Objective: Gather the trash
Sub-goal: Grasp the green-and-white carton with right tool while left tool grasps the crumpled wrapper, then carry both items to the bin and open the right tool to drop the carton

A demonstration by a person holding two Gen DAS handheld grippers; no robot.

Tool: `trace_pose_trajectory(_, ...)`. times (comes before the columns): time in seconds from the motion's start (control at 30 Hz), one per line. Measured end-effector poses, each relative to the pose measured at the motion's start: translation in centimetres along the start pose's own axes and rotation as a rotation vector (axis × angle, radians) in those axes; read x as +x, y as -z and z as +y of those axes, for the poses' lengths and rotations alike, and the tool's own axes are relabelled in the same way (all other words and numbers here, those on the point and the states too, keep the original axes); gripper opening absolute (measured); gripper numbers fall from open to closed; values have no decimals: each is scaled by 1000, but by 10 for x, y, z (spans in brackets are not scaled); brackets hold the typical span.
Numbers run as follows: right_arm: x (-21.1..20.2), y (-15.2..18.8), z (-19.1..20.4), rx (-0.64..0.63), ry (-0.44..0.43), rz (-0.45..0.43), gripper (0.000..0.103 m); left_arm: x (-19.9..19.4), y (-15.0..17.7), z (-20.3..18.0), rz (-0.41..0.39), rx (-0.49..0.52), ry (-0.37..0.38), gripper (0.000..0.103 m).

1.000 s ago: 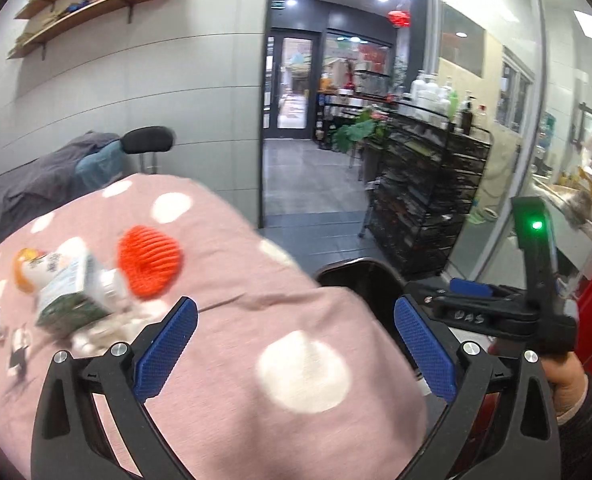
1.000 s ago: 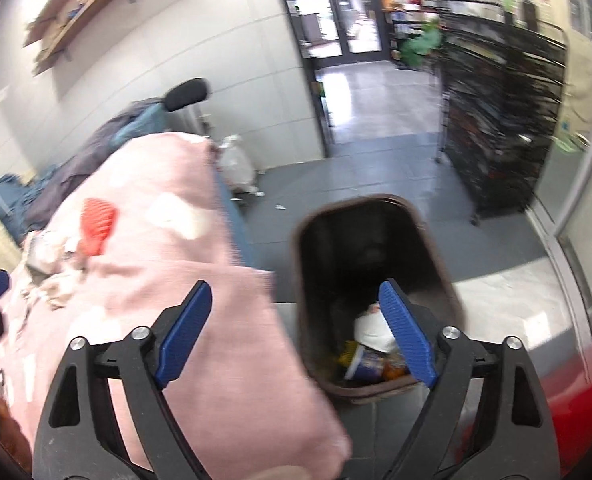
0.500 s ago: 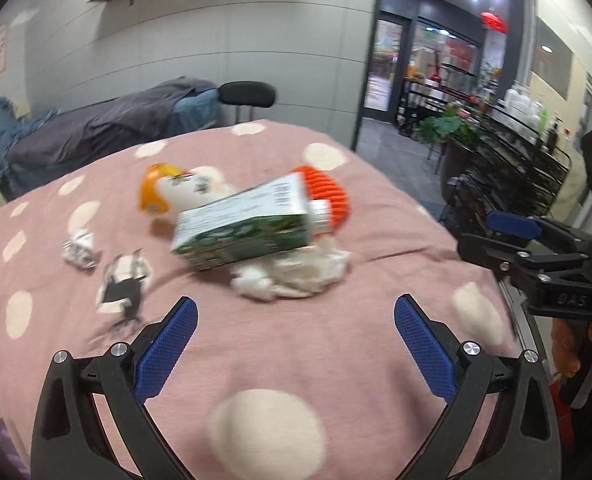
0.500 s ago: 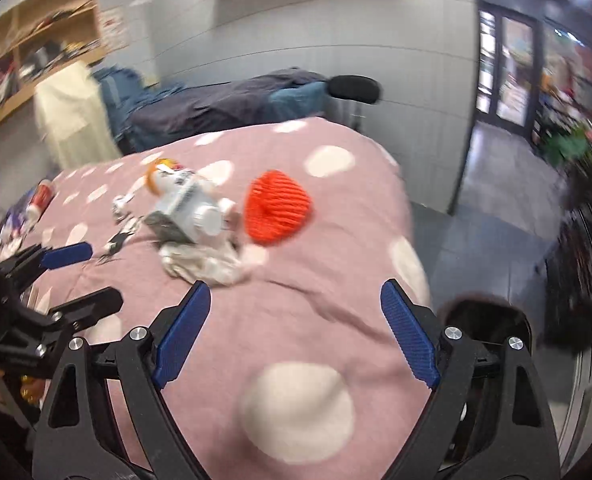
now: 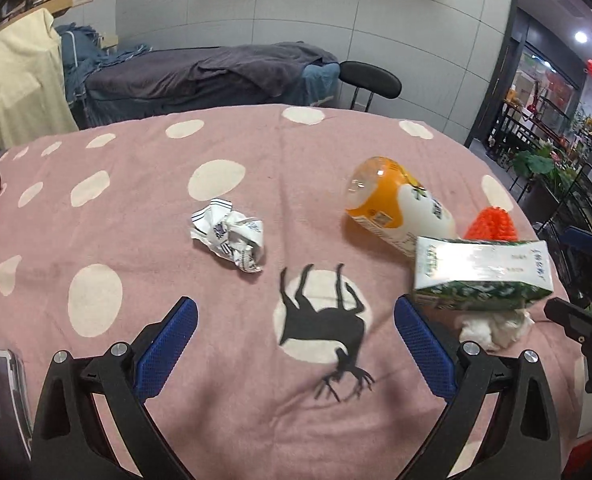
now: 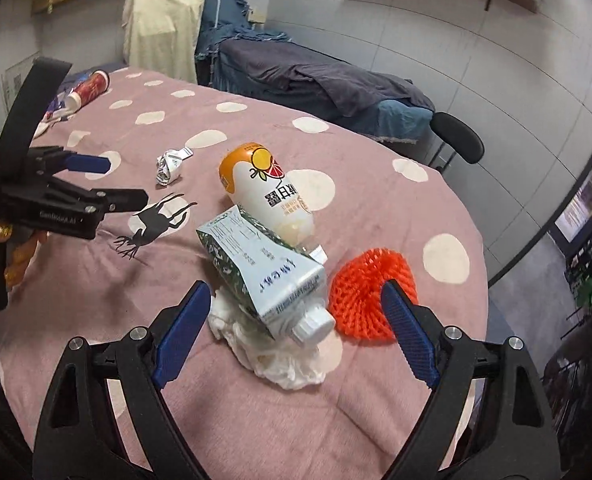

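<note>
Trash lies on a pink polka-dot cloth. A green-and-white carton lies over a white tissue wad and against an orange-and-white bottle. A red foam net lies to the right. A crumpled paper ball sits further left. My right gripper is open and empty, just in front of the carton. My left gripper is open and empty, over a black deer print, with the paper ball ahead and the carton at its right finger.
A red can lies at the cloth's far left edge. A massage bed with dark blankets and a black stool stand behind. A cream towel hangs at the back. A black rack stands right.
Both grippers have swung left, away from the brown bin on the floor, and come down closer to the trash on the cloth. Both have stayed open.
</note>
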State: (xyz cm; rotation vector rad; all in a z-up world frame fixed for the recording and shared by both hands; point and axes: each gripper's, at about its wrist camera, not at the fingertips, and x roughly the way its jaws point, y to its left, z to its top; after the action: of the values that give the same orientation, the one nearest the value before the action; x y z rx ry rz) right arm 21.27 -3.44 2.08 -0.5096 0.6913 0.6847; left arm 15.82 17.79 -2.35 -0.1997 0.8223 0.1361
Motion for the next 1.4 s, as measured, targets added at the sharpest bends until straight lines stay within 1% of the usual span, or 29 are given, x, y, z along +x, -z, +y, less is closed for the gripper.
trace_pose_trajectory(0.07, 15, -11, 5, -72, -27, 40, 86, 14, -10, 12, 34, -18, -11, 97)
trace_pose_trajectory(0.17, 37, -22, 14, -147, -34, 91, 85, 32, -21, 27, 63, -66, -26, 97)
trace_pose_trajectory(0.23, 53, -26, 20, -199, -51, 139, 74, 44, -30, 34, 73, -84, -39, 97)
trace_pose_trajectory(0.3, 66, -27, 25, -236, -52, 173, 72, 56, -35, 38, 96, -97, -48, 95)
trace_pose_trajectory(0.37, 73, -27, 26, -250, -60, 186, 71, 65, -38, 42, 110, -129, -28, 93)
trace_pose_trajectory(0.43, 75, -27, 26, -244, -81, 191, 69, 71, -40, 45, 112, -146, -36, 89)
trace_pose_trajectory(0.47, 74, -27, 26, -243, -85, 188, 66, 74, -41, 48, 111, -160, -50, 80)
trace_pose_trajectory(0.5, 73, -27, 26, -242, -91, 185, 62, 76, -41, 51, 110, -178, -51, 69)
trace_pose_trajectory(0.57, 68, -26, 30, -238, -118, 174, 51, 78, -39, 53, 118, -203, -46, 57)
trace_pose_trajectory(0.6, 66, -26, 32, -234, -118, 167, 51, 77, -38, 52, 112, -201, -51, 49)
trace_pose_trajectory(0.67, 63, -25, 34, -229, -110, 157, 51, 72, -37, 49, 104, -198, -48, 40)
trace_pose_trajectory(0.73, 57, -25, 33, -190, -127, 133, 51, 67, -35, 51, 92, -222, -32, 33)
trace_pose_trajectory(0.83, 47, -28, 31, -136, -156, 97, 51, 51, -29, 48, 68, -233, -10, 32)
trace_pose_trajectory(0.97, 25, -20, 30, -78, -157, 50, 51, 29, -21, 36, 30, -223, 16, 32)
trace_pose_trajectory(1.03, 17, -15, 28, -35, -144, 37, 51, 17, -15, 27, 8, -210, 22, 31)
trace_pose_trajectory(1.1, 7, -7, 24, 7, -131, 22, 51, -1, -9, 15, -28, -188, 32, 31)
trace_pose_trajectory(1.23, -12, 12, 14, 82, -109, -6, 51, -31, 2, -13, -88, -152, 76, 32)
trace_pose_trajectory(1.4, -32, 36, -4, 188, -70, -31, 51, -55, 16, -52, -115, -91, 156, 32)
